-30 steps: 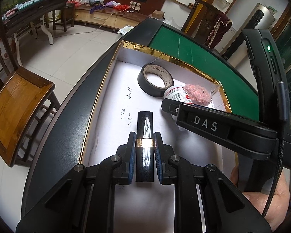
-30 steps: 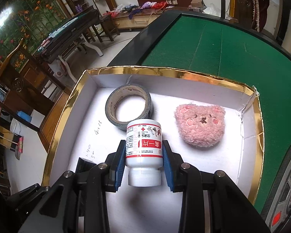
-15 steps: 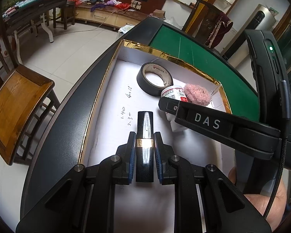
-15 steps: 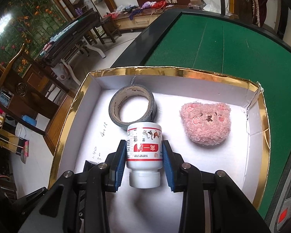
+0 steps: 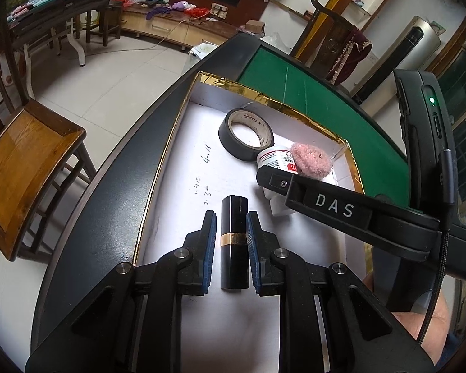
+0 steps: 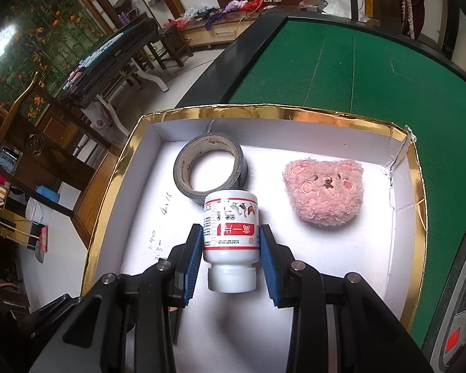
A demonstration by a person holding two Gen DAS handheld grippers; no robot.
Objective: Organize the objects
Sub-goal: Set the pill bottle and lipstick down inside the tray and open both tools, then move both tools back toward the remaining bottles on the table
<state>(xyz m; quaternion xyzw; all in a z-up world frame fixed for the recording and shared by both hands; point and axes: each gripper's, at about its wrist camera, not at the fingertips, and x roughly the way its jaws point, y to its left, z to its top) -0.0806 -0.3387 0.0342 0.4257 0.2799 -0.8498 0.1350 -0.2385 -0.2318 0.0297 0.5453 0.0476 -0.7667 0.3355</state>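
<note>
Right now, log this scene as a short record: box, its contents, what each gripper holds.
box: white inside, gold-edged rim, on a green-topped table
tape: black roll, flat near the box's far wall
bear: pink plush, to the right of the tape in the right wrist view
left gripper: shut on the lipstick, a black tube with a gold band
right gripper: shut on the bottle, white with a red label, cap toward the camera
writing: handwritten figures on the box floor
</note>
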